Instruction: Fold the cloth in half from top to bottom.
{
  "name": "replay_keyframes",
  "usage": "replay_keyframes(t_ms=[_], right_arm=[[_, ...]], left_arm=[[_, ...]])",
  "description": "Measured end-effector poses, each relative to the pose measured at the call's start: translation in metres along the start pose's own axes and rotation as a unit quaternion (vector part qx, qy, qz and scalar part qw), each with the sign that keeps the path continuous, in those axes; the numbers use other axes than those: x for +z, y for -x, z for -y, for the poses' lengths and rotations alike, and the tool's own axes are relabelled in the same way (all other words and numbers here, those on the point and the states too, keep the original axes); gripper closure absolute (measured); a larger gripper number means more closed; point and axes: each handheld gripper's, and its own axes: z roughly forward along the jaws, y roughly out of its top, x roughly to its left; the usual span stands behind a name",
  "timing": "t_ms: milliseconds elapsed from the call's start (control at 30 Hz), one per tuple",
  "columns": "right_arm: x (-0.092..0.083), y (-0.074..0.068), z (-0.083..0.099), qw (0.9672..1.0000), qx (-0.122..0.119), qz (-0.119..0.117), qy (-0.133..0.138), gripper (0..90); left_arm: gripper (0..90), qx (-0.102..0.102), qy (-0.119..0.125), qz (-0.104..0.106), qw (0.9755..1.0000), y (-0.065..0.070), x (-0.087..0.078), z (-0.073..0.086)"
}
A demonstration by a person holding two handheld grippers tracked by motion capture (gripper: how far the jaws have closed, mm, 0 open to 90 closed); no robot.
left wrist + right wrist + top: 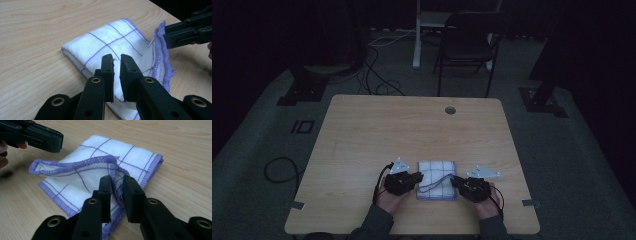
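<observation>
The folded cloth (437,180), white with purple grid lines and a purple hem, lies flat on the near part of the tabletop (412,125) between the two hands. The left hand-held gripper (116,60) stands with its jaws slightly apart over the cloth's edge, seemingly not pinching it, while the right hand-held gripper (117,182) has a raised hem between slackly parted jaws. Folding looks nearly finished; the next move likely calls for letting the hem drop, and the cloth's slightly longer axis runs away from the person.
</observation>
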Motion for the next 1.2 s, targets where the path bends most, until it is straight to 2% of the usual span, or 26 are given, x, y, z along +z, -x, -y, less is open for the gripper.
replay_keyframes(t_ms=[133,400,800,967,1033,1200], right_arm=[[-0.003,0.003,0.002,1.0000,0.001,0.001,0.001,73.8],[-0.012,0.018,0.008,0.9994,0.025,0.019,0.012,71.9],[-0.013,0.031,0.010,0.9984,0.042,0.034,0.017,68.6],[-0.010,0.037,0.009,0.9979,0.033,0.055,0.008,64.0],[-0.009,0.038,0.009,0.9978,0.034,0.056,0.006,63.4],[-0.009,0.039,0.007,0.9976,0.029,0.062,0.005,61.3]], left_arm=[[81.7,-0.002,-0.006,0.000,1.0000,0.000,0.004,0.004],[81.7,-0.006,-0.015,-0.010,0.9998,-0.007,0.008,0.008],[81.1,0.000,-0.012,-0.019,0.9997,-0.008,0.005,0.008],[77.7,0.019,-0.009,-0.038,0.9991,-0.009,-0.004,0.008],[77.0,0.023,-0.009,-0.048,0.9986,-0.011,-0.008,0.009],[71.2,0.017,-0.010,-0.066,0.9976,-0.019,-0.016,0.015]])
